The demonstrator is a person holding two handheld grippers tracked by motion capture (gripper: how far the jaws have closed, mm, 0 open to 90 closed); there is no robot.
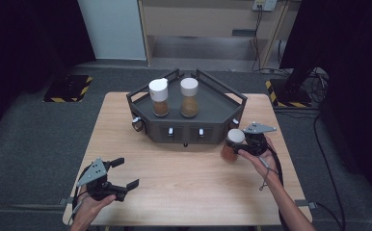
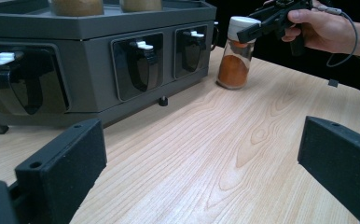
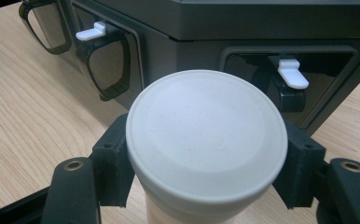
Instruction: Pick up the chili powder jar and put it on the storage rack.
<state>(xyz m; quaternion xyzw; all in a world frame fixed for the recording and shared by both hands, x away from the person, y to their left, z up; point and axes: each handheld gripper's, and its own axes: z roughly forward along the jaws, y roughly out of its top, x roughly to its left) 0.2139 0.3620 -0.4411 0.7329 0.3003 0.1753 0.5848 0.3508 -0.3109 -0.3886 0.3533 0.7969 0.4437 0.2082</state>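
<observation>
A spice jar (image 1: pixel 228 152) with a white cap and orange powder stands on the wooden table, just off the right front corner of a dark grey rack (image 1: pixel 213 103). My right gripper (image 1: pixel 238 142) is shut on its cap (image 3: pixel 206 135), one jaw pressed to each side. In the left gripper view the same jar (image 2: pixel 234 70) rests on the tabletop with the right gripper (image 2: pixel 252 29) at its lid. My left gripper (image 1: pixel 126 173) hovers near the table's front left, open wide with nothing between the jaws (image 2: pixel 201 163).
Two more white-capped spice jars (image 1: pixel 159 98) (image 1: pixel 189 98) stand upright on the rack's top. The rack's front face (image 2: pixel 94 60) has recessed pockets with white levers. Bare tabletop (image 1: pixel 184 173) stretches between the two grippers. A cabinet stands behind the table.
</observation>
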